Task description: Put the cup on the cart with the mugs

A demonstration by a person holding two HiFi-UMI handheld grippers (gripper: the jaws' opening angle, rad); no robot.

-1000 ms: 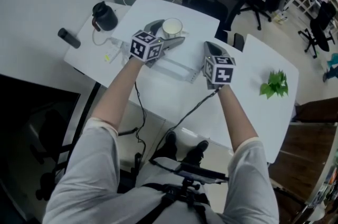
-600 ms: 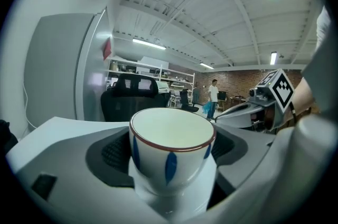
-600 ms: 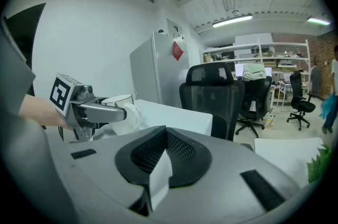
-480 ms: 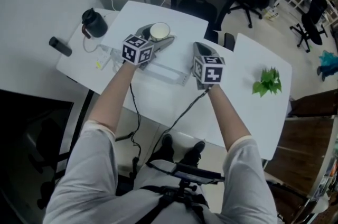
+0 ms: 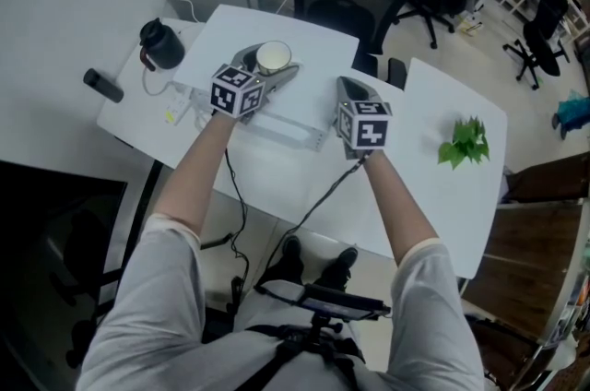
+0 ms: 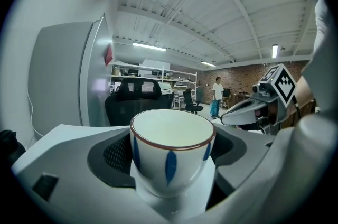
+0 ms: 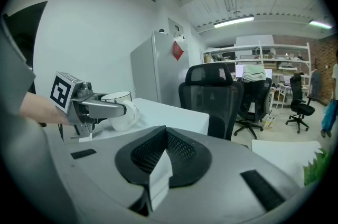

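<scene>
The left tongs (image 5: 268, 70) clench the blue-striped cup (image 6: 171, 157) at upper centre of the head view, over the white worktop (image 5: 313, 160). The right tongs (image 7: 157, 178) are clenched empty. A smooth cup gripped only by its sides could slip while carried.

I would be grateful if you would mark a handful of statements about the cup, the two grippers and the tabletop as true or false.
1. The cup sits between the jaws of the left gripper. True.
2. The right gripper holds a mug. False: its jaws are together with nothing between them.
3. The cup is white with blue marks and a reddish-brown rim. True.
4. The green plant lies to the left of the left gripper. False: it lies on the white table at the right, beyond the right gripper.
5. A dark jug stands on the table to the left of the cup. True.
</scene>
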